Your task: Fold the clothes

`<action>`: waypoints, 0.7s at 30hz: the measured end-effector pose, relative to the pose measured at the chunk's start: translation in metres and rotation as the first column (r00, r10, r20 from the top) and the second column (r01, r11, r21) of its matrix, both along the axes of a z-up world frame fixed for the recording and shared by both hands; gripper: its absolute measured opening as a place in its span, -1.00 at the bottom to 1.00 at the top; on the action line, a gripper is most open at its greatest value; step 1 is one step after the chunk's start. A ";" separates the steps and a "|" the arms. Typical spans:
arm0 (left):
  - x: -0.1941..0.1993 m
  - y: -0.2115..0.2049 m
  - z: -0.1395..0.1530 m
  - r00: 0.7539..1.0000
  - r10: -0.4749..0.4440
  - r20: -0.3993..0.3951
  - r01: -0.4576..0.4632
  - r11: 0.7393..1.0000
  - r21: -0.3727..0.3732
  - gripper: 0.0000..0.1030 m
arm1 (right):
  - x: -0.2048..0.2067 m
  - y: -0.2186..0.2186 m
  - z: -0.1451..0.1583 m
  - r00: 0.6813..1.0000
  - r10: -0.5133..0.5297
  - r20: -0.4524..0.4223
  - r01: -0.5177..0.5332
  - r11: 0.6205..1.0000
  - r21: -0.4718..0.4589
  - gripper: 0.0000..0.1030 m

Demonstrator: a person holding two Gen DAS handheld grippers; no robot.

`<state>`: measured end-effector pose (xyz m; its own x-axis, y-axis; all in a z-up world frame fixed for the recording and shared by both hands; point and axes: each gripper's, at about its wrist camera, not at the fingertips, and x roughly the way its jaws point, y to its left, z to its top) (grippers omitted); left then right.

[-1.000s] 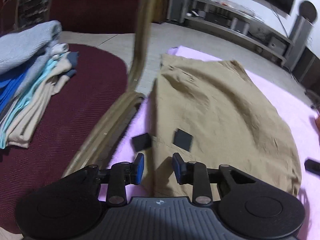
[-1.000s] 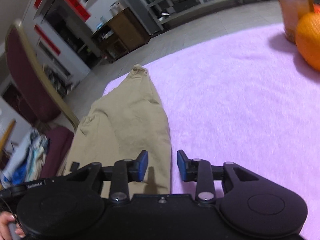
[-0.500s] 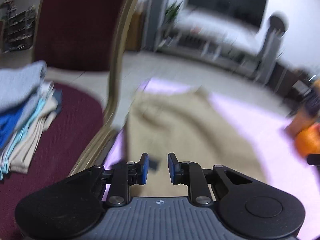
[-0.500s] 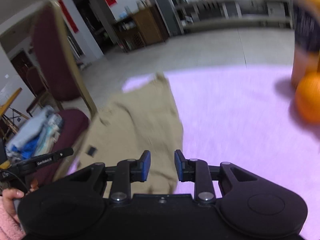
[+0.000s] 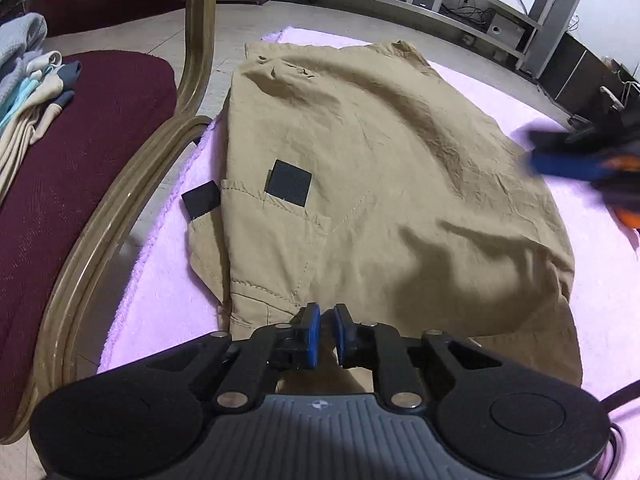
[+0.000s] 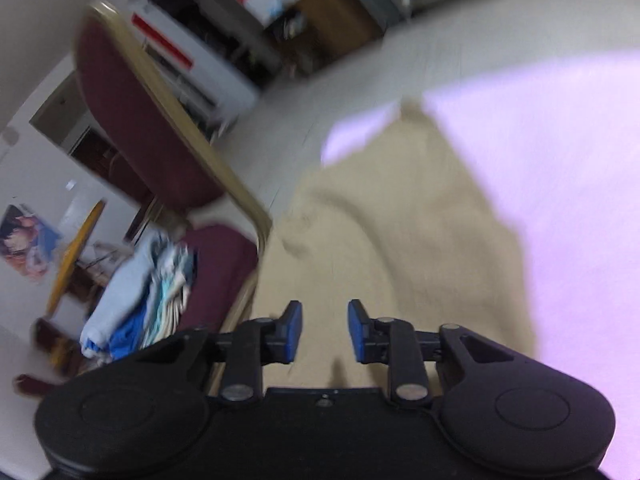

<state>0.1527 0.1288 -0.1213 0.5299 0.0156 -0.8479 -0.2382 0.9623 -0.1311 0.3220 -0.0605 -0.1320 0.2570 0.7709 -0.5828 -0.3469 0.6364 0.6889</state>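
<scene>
Left wrist view is sharp: khaki trousers spread on the pink blanket, 2 black patches showing, left gripper closing over the near hem, nothing pinched. Right view blurs; right gripper closing on nothing. Beside stands a maroon chair with stacked clothes.

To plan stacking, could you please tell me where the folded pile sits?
In the left wrist view, the pile lies far left on the maroon chair seat, beside the tan garment.
</scene>
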 end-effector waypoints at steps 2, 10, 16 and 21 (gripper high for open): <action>0.001 -0.003 -0.002 1.000 -0.024 0.002 0.024 1.000 0.020 -0.71 | 0.021 0.018 -0.040 0.986 0.122 -0.115 -0.118 0.992 0.039 -0.57; 0.005 0.001 -0.002 0.997 -0.078 0.013 0.078 0.996 0.050 -0.70 | 0.103 0.012 -0.101 0.997 -0.038 -0.071 0.051 0.981 0.185 -1.00; 0.003 0.000 0.001 0.994 -0.107 0.024 0.105 0.991 0.082 -0.76 | 0.118 -0.027 -0.080 0.875 -0.471 0.114 0.470 0.882 0.041 -0.90; -0.005 -0.002 0.050 0.945 -0.143 0.293 0.107 0.985 0.134 -0.76 | 0.090 -0.052 -0.049 0.931 -0.332 0.149 0.324 0.943 0.079 -0.69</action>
